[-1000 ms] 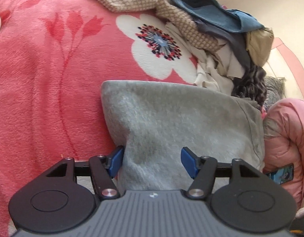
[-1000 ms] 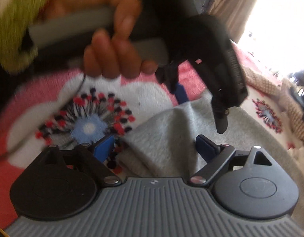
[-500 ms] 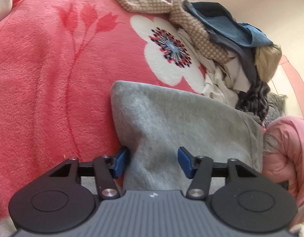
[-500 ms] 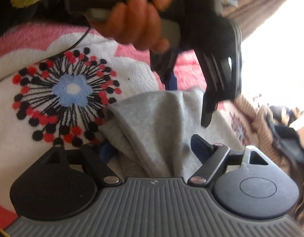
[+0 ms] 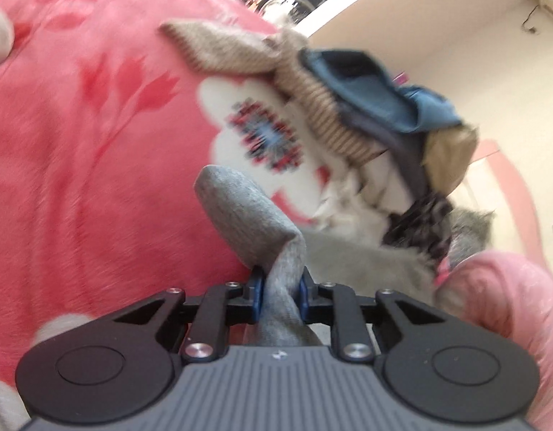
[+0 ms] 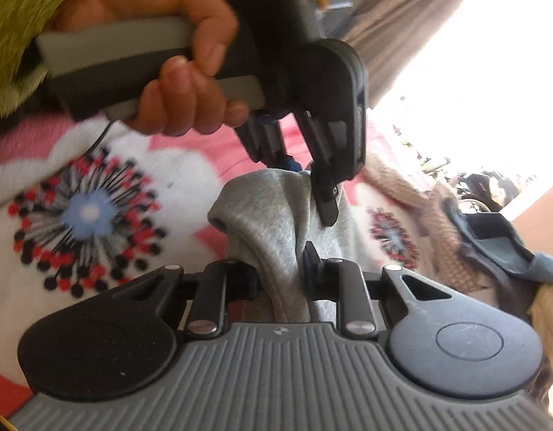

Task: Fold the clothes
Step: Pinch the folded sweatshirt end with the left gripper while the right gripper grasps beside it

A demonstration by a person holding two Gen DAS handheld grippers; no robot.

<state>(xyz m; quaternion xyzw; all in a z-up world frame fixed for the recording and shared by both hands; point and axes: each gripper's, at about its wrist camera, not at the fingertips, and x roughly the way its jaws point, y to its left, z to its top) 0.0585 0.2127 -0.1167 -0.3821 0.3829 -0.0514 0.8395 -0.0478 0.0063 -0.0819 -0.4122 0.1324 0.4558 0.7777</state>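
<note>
A grey garment (image 5: pixel 240 208) lies on the red floral blanket (image 5: pixel 79 179). My left gripper (image 5: pixel 280 287) has its jaws closing, and its blue pads pinch a bunched fold of the grey cloth, lifted off the blanket. In the right wrist view my right gripper (image 6: pixel 281 269) is also closing, with another fold of the grey garment (image 6: pixel 265 212) squeezed between its pads. Just beyond it, a person's hand (image 6: pixel 190 82) holds the left gripper (image 6: pixel 301 176), which grips the same cloth's far edge.
A heap of unfolded clothes (image 5: pixel 366 107), beige knit, blue and dark pieces, sits at the blanket's far right. A pink padded jacket (image 5: pixel 509 287) lies close on the right. A pale wall (image 5: pixel 455 28) stands behind. The same heap (image 6: pixel 473 244) shows right of the right gripper.
Both grippers went from wide around the flat grey cloth to pinching it. The cloth has bunched into raised folds, and both hands have lifted.
</note>
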